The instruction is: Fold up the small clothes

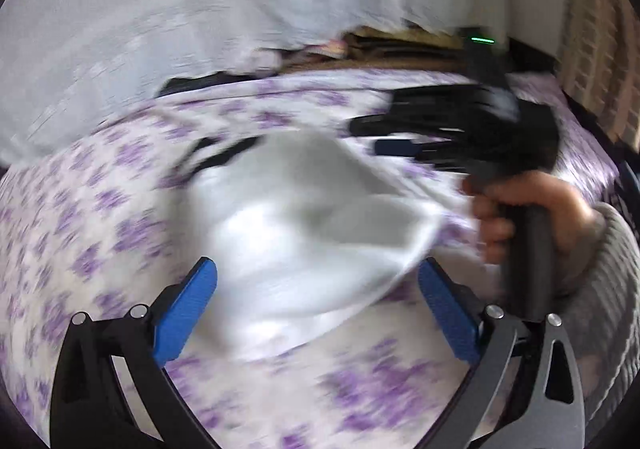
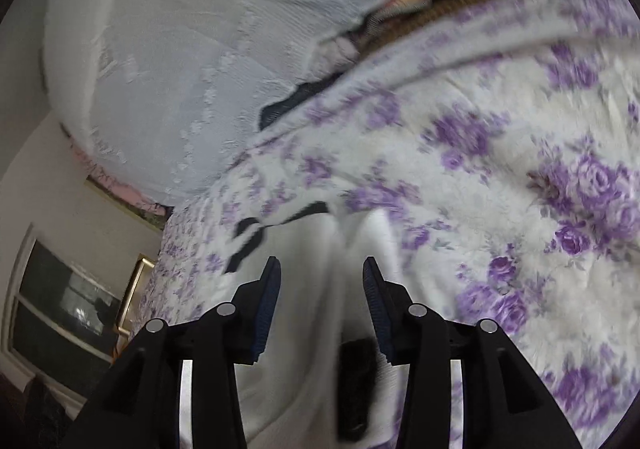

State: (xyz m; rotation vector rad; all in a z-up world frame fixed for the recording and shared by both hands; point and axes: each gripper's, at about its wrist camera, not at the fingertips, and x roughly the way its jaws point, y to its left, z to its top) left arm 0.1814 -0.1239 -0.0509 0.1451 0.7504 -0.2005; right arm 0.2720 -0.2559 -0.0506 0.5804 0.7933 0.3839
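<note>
A small white garment with black trim lies rumpled on the bed. My left gripper is open wide, its blue pads on either side of the garment's near part without touching it. My right gripper reaches in from the right, held by a hand in a grey knit sleeve. In the right wrist view the right gripper stands part open over the white garment, which runs between its fingers; the pads do not press on it. The black trim shows just ahead on the left. Both views are blurred.
A white bedspread with purple flowers covers the bed. Behind it hangs a pale lace cloth. A brick wall stands far right; a dark-paned window is low on the left.
</note>
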